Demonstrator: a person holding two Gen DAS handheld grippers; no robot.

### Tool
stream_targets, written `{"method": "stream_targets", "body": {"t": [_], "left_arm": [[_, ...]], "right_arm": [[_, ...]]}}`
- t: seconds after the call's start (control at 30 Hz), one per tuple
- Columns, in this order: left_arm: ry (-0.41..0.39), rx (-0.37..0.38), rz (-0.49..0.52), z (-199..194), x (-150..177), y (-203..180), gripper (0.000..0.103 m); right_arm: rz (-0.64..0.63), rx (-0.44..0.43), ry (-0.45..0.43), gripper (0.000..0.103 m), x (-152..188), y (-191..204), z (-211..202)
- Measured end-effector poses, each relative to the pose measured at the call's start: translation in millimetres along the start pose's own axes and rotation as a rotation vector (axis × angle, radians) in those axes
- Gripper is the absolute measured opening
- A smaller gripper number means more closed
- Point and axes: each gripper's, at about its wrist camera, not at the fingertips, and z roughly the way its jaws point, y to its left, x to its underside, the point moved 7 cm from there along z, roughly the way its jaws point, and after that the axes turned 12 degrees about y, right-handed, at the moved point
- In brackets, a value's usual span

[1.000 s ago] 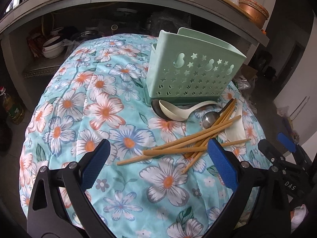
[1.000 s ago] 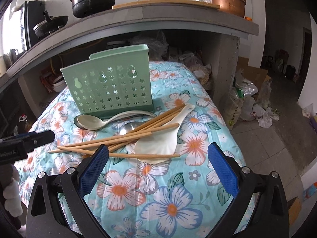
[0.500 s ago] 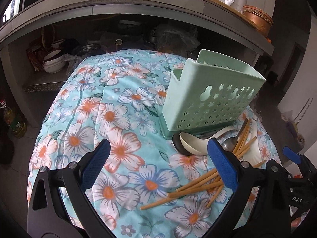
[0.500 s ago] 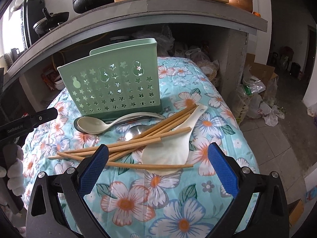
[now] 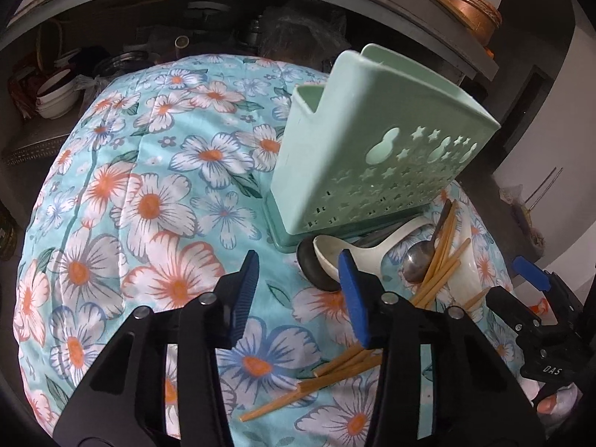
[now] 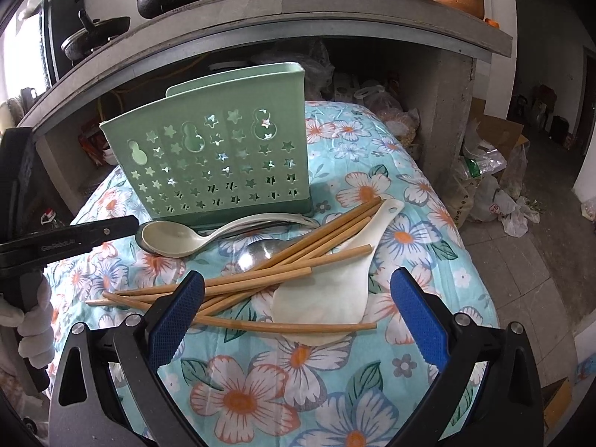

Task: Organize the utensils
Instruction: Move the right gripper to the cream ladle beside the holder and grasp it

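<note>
Left gripper (image 5: pixel 298 290), fingers partly spread and gripping nothing, is hovering nearest the cream plastic ladle (image 5: pixel 335 257), whose handle is running rightward; right gripper (image 6: pixel 298 316) is gaping wide.

Turquoise floral cloth (image 6: pixel 346 402) across the table, filling the lower half of the frame. Green perforated holder (image 6: pixel 212 164) upright left of centre. At its foot, cream ladle (image 6: pixel 175 240) over a black spoon (image 5: pixel 314 270). Centre: metal spoon (image 6: pixel 257 255) under a heap of chopsticks (image 6: pixel 260 279); white rice paddle (image 6: pixel 327 290) centre right, crossed by chopsticks.
</note>
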Motion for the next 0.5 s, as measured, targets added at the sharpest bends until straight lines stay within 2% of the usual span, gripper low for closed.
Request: {"method": "stream_targets", "body": {"t": [0.1,0.33,0.43,0.5], "left_arm": [[0.050,0.026,-0.038,12,-2,7,0.029],[0.130,0.105,-0.092,31,-3,12,0.025],[0.135,0.126,-0.094,35,-3,9,0.012],[0.122,0.135,-0.095,33,-2,5,0.007]], "right_arm": [[-0.001,0.003,0.002,0.097,0,2,0],[0.004,0.014,-0.008,0.097,-1,3,-3],[-0.008,0.010,-0.015,0.097,-1,5,-5],[-0.028,0.006,-0.028,0.093,-2,8,-8]]}}
